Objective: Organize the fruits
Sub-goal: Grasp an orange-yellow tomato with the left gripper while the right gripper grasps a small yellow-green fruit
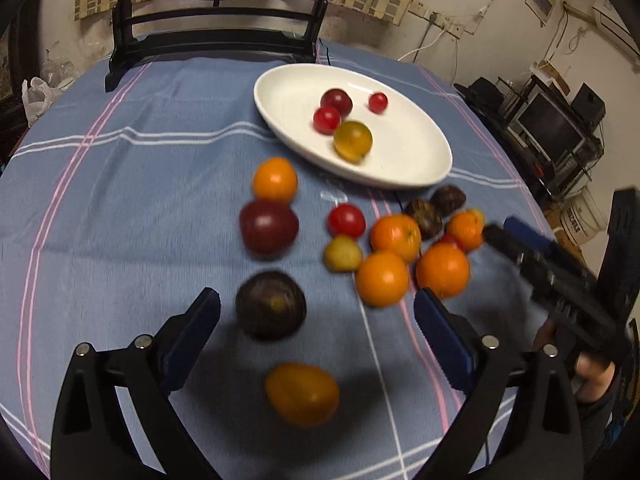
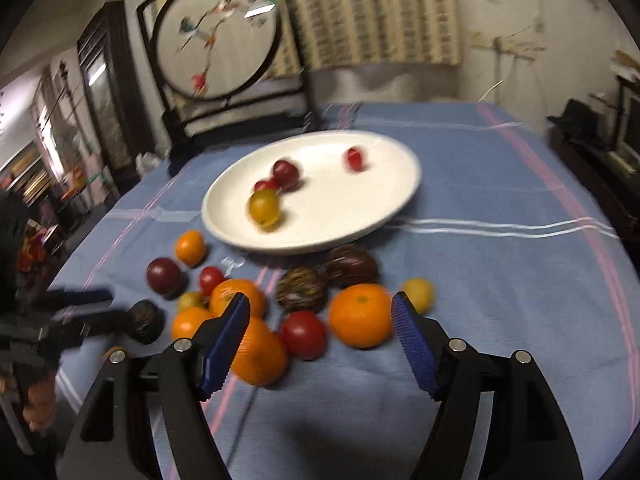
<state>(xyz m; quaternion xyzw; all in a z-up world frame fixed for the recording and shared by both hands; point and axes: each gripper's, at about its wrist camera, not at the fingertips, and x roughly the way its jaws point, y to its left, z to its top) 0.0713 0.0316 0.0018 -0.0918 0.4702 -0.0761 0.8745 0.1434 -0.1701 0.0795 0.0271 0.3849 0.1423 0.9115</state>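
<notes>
A white oval plate on the blue tablecloth holds a yellow-green fruit and three small red ones. In front of it lie several loose fruits: oranges, red tomatoes, dark passion fruits. My left gripper is open and empty, with a dark passion fruit between its fingertips and a yellow-orange fruit nearer the camera. My right gripper is open and empty above an orange and a red tomato; it also shows in the left wrist view.
A black stand with a round embroidered screen sits at the table's far edge. A white plastic bag lies at the far left. Shelves with electronics stand beyond the table's right edge.
</notes>
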